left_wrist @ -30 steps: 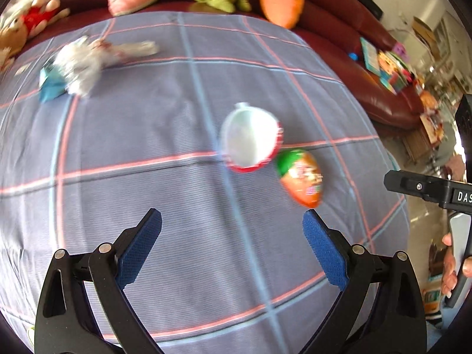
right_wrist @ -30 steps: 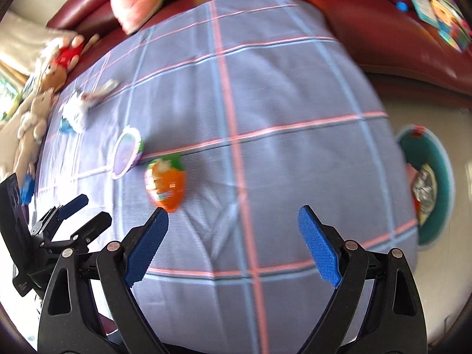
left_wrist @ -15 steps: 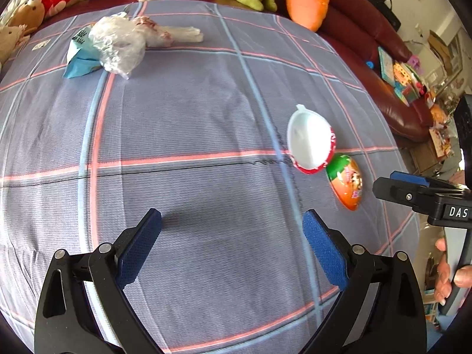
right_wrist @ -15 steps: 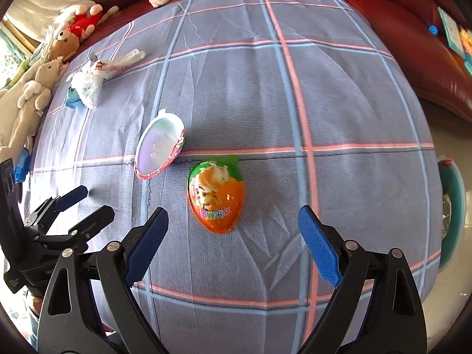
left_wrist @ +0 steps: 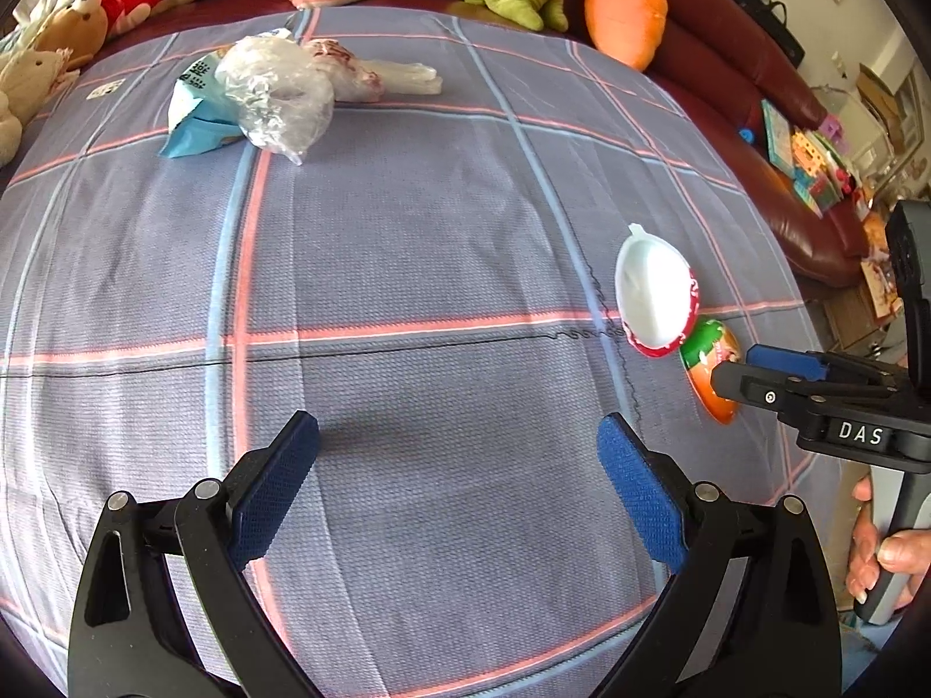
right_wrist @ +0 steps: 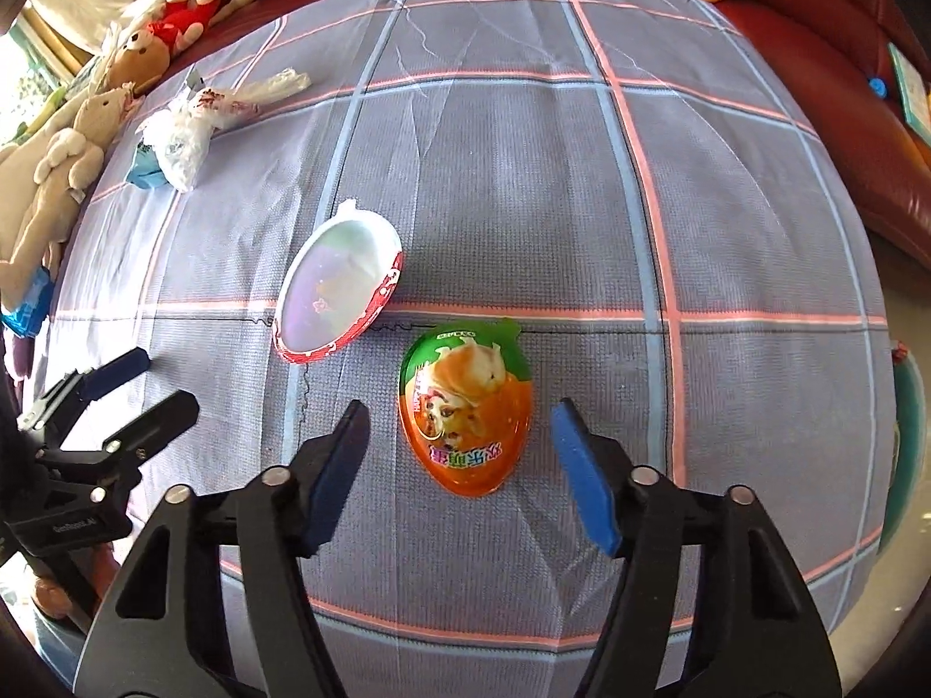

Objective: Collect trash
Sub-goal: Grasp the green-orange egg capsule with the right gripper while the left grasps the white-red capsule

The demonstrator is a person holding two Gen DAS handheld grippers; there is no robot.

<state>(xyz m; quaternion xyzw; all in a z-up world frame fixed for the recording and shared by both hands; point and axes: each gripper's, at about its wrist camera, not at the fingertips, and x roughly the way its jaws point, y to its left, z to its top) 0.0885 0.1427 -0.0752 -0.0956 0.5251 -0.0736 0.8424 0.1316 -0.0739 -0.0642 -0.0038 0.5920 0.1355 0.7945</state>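
Right gripper (right_wrist: 457,468) closing around orange egg-shaped wrapper shell (right_wrist: 465,407), pads not yet touching. Likely light, thin, slick plastic: pinch across widest flanks, 3 and 9 o'clock. Left gripper (left_wrist: 457,491) wide open, empty.

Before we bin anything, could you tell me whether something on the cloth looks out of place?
Yes: an egg-shaped package lies split in two on the checked cloth. The white half-shell lies open side up, beside the orange-and-green half. A crumpled plastic bag and a blue wrapper lie at the far side.
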